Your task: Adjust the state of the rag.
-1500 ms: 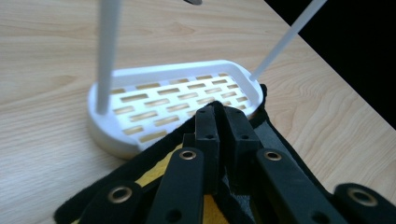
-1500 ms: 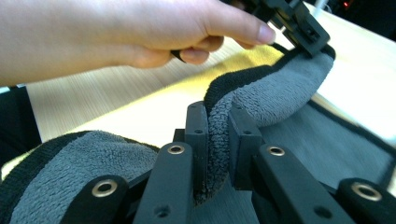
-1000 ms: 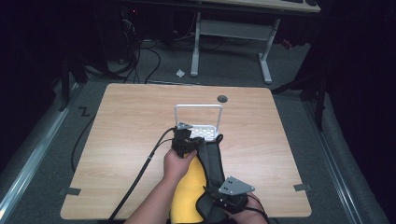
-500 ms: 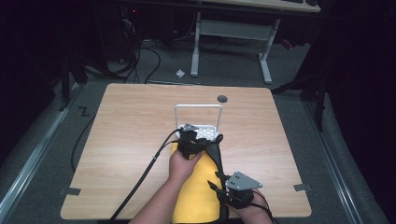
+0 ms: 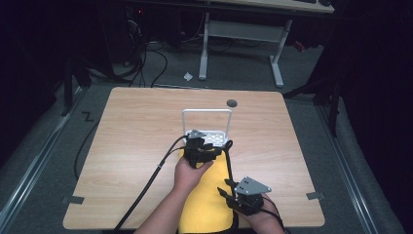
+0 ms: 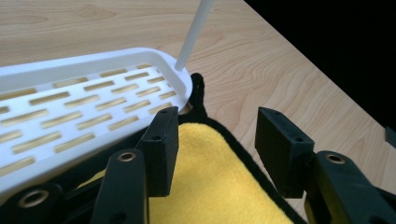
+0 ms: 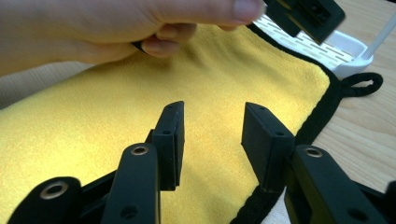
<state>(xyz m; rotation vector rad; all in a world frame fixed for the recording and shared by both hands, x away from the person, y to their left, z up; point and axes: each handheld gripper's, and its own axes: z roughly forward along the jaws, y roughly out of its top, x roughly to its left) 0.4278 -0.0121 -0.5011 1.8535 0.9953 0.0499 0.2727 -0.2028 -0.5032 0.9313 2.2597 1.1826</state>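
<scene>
Just yellow cloth [image 6: 210, 186] against white tray [image 6: 70, 126]

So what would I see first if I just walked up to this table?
The bright yellow cloth with a black edge, spread flat at the near edge of the table, between the two hands. Just past it sits a white slotted tray with a tall hoop handle. The left gripper hovers open over the cloth's far corner, its jaws having just been opening with nothing between them.
</scene>
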